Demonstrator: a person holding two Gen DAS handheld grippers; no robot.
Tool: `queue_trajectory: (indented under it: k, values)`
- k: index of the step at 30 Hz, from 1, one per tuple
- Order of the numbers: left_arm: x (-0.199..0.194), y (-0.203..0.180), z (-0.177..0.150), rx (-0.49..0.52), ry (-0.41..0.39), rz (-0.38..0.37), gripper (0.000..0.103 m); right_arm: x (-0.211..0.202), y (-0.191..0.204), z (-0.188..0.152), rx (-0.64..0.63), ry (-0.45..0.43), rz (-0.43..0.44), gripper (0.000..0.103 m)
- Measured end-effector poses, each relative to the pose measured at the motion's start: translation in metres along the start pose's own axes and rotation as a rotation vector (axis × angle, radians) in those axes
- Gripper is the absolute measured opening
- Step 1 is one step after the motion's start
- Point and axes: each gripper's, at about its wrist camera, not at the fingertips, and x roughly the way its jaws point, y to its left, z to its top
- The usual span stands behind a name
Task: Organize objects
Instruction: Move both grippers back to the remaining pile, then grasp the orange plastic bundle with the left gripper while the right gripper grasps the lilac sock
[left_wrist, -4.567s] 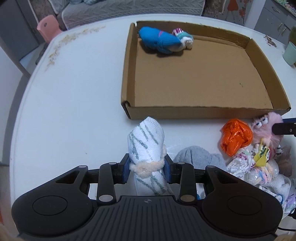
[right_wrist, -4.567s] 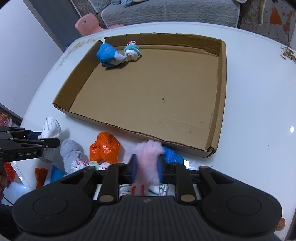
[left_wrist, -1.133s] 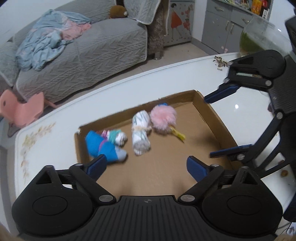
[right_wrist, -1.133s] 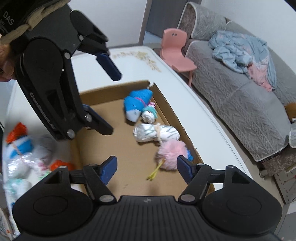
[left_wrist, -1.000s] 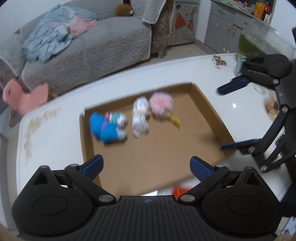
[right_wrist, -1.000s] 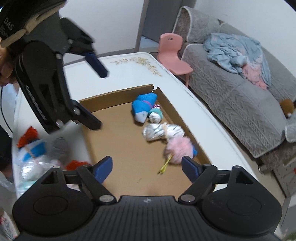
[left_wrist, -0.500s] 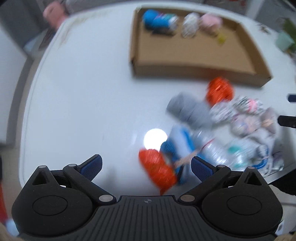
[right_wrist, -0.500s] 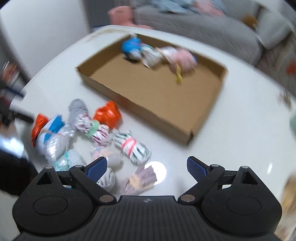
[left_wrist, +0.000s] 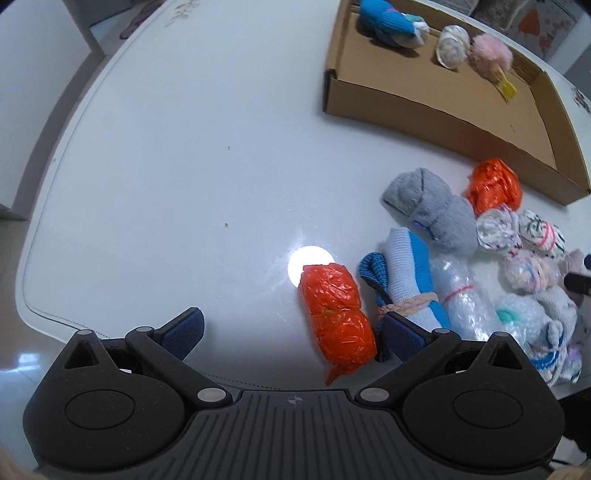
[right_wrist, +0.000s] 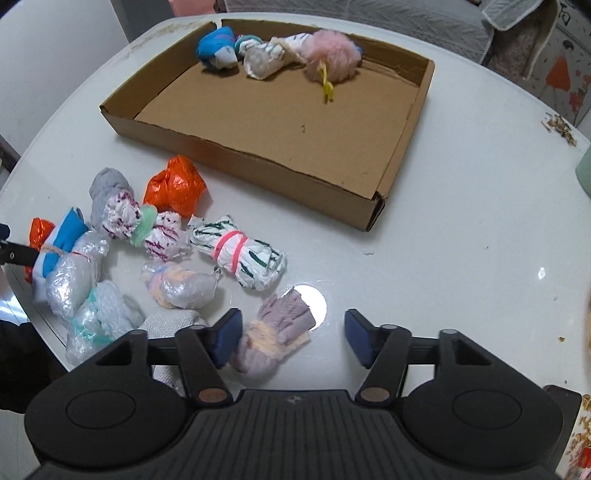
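A home living room: a grey quilted sofa (right_wrist: 369, 11) stands behind the white table (right_wrist: 461, 221) of bundled socks.

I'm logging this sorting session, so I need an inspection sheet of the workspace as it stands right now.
Surface: white round table, glossy, with a lamp glare spot.
Job's things: cardboard tray holds a blue roll, a white patterned roll and a pink fluffy bundle along its far wall; many bundles lie loose in front of it.
Clutter: crumbs at the table's right edge.
Grippers: left tool open, orange wrapped bundle between its fingers; right tool open, jaws just been closing, lilac roll by its left finger.
Cables: nothing seen.
Surroundings: grey sofa behind the table.
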Motion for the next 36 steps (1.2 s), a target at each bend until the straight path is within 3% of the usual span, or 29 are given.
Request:
queue_trajectory:
  k: [4, 10, 14, 15, 19, 21, 23, 31, 36]
  values:
    - [-0.006, 0.005, 0.001, -0.032, -0.019, -0.009, 0.102, 0.007, 0.001, 0.0, -0.004, 0.022, -0.01, 0.055]
    - [0.008, 0.009, -0.006, -0.05, 0.026, 0.008, 0.102, 0.009, 0.003, -0.004, -0.017, 0.038, -0.014, 0.048]
    - [0.014, 0.011, -0.007, -0.06, 0.027, 0.003, 0.099, 0.009, 0.006, -0.007, -0.028, 0.047, -0.017, 0.032]
    - [0.015, 0.011, -0.008, -0.054, 0.031, 0.006, 0.085, 0.009, 0.007, -0.008, -0.032, 0.05, -0.019, 0.031]
    - [0.009, 0.006, -0.01, -0.015, 0.001, 0.02, 0.068, 0.007, 0.01, -0.013, -0.052, 0.048, -0.02, 0.028]
    - [0.005, 0.006, -0.011, -0.007, -0.016, 0.018, 0.043, 0.006, 0.009, -0.013, -0.054, 0.046, -0.02, 0.028]
    - [0.002, 0.01, -0.01, -0.017, -0.017, 0.007, 0.036, 0.004, 0.01, -0.015, -0.058, 0.042, -0.019, 0.028]
    - [-0.02, 0.015, -0.008, 0.002, -0.061, 0.037, 0.036, -0.01, -0.004, -0.013, -0.039, 0.008, -0.003, 0.027]
    - [-0.049, -0.001, 0.003, 0.082, -0.175, 0.034, 0.036, -0.015, -0.006, -0.012, -0.036, -0.007, -0.009, 0.027]
